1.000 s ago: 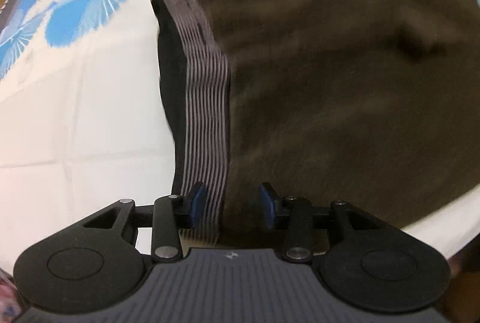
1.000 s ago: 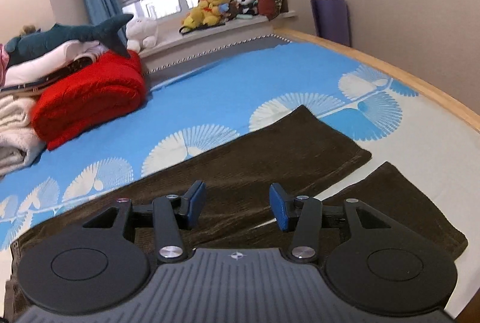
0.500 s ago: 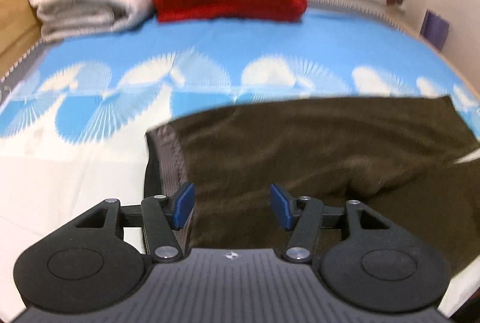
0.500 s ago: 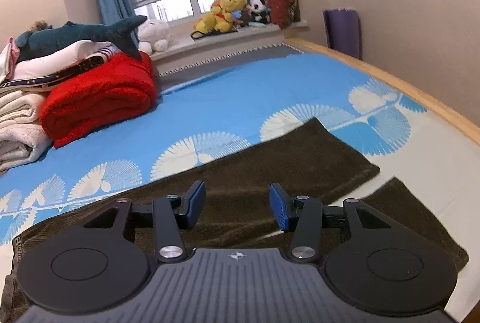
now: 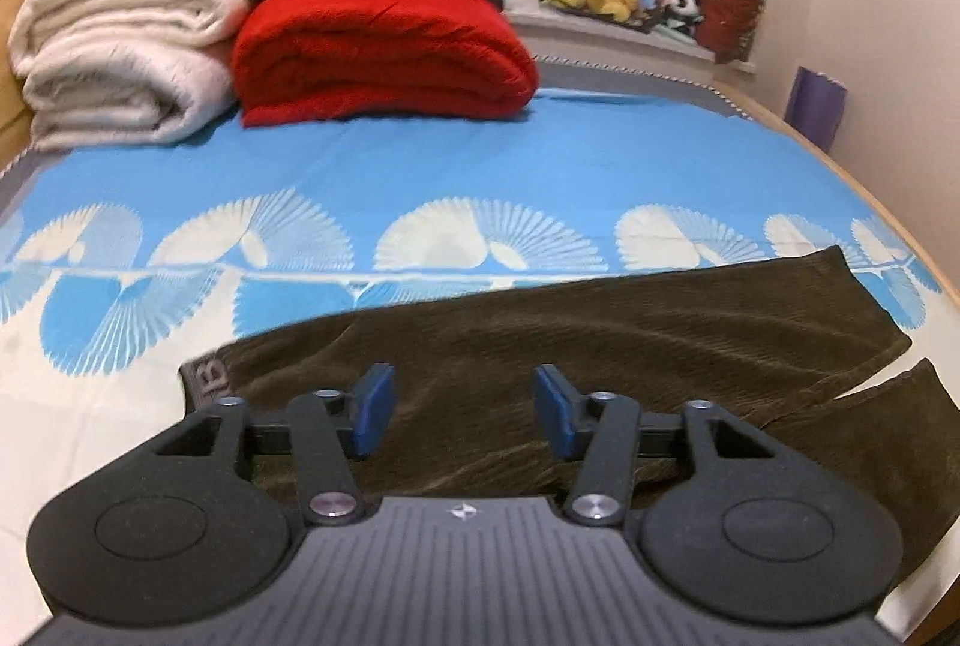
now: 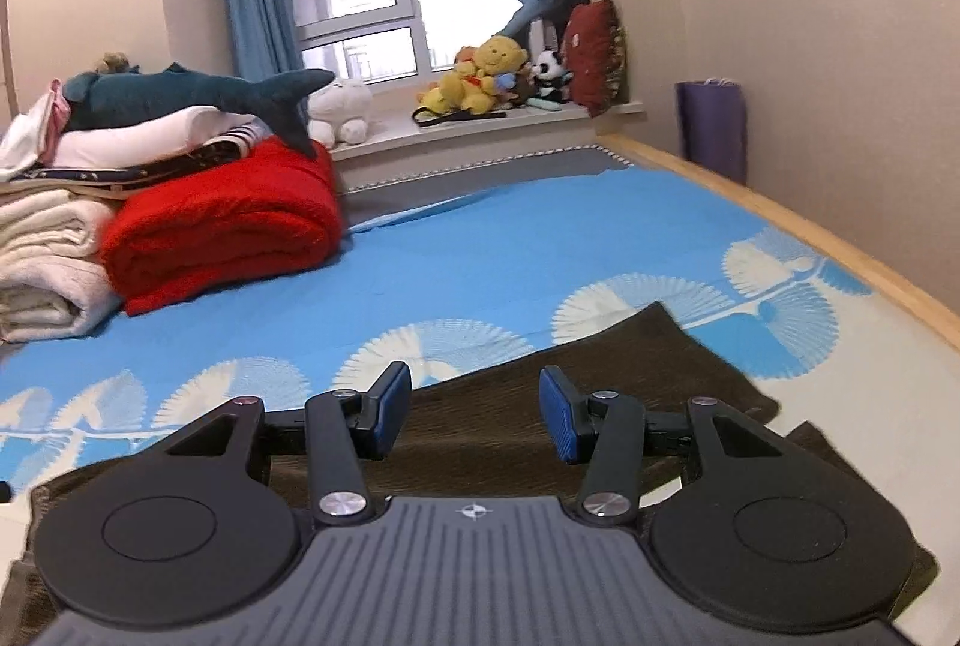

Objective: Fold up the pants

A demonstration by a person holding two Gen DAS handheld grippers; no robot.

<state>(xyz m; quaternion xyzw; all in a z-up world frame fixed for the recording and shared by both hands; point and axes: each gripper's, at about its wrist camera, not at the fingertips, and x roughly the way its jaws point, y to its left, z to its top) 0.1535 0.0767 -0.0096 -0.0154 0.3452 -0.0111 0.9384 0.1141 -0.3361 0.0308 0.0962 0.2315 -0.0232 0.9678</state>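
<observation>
Dark brown corduroy pants [image 5: 600, 340] lie flat on the bed, waistband [image 5: 207, 376] at the left, two legs stretching right with a gap between the cuffs. My left gripper [image 5: 465, 412] is open and empty, held above the waist end of the pants. My right gripper [image 6: 474, 415] is open and empty, held above the pants [image 6: 600, 382] near the leg part. Neither gripper touches the cloth.
The bed has a blue and white fan-patterned sheet [image 5: 420, 178]. A folded red blanket [image 5: 384, 46] and stacked cream blankets [image 5: 120, 52] with a plush shark [image 6: 198, 94] lie at the back. Soft toys [image 6: 486, 76] sit on the windowsill. A wooden bed edge [image 6: 810, 238] runs along the right.
My left gripper has lifted and tilted up from close over the waistband, so the whole bed shows now. My right gripper has also tilted up a little. Both stay open.
</observation>
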